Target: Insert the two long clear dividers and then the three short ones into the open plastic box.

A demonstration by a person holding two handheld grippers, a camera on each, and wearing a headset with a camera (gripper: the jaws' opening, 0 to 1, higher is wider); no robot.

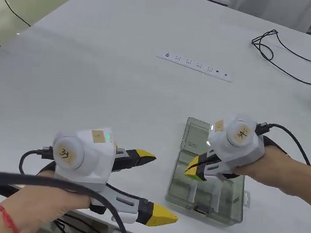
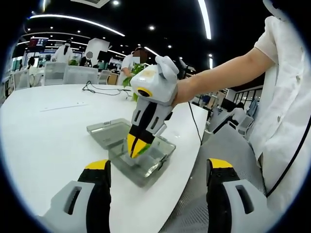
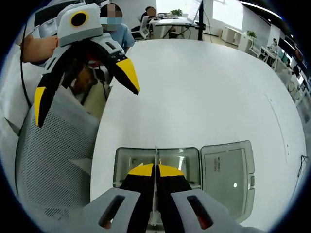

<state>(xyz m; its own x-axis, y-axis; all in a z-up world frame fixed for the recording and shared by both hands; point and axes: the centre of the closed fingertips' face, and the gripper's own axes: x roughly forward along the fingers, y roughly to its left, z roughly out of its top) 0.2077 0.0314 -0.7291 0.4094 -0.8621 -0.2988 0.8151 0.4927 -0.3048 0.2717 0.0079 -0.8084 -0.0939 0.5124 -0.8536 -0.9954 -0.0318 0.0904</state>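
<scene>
The open clear plastic box (image 1: 229,208) lies near the table's front edge, its lid (image 1: 197,130) folded flat behind it. My right gripper (image 1: 193,170) points down into the box, shut on a thin clear divider (image 3: 156,156) that I see edge-on between its yellow tips. In the right gripper view the box (image 3: 126,162) sits just beyond the right gripper (image 3: 156,171), with the lid (image 3: 228,167) to its right. My left gripper (image 1: 154,186) hovers left of the box, open and empty. In the left gripper view the right gripper (image 2: 137,145) dips into the box (image 2: 155,167) beyond the left gripper (image 2: 158,167).
A white power strip (image 1: 195,66) lies further back on the white table. A black cable (image 1: 281,50) loops at the back right. A grey mesh chair (image 3: 53,160) stands at the table's near edge. Bare table stretches left and behind the box.
</scene>
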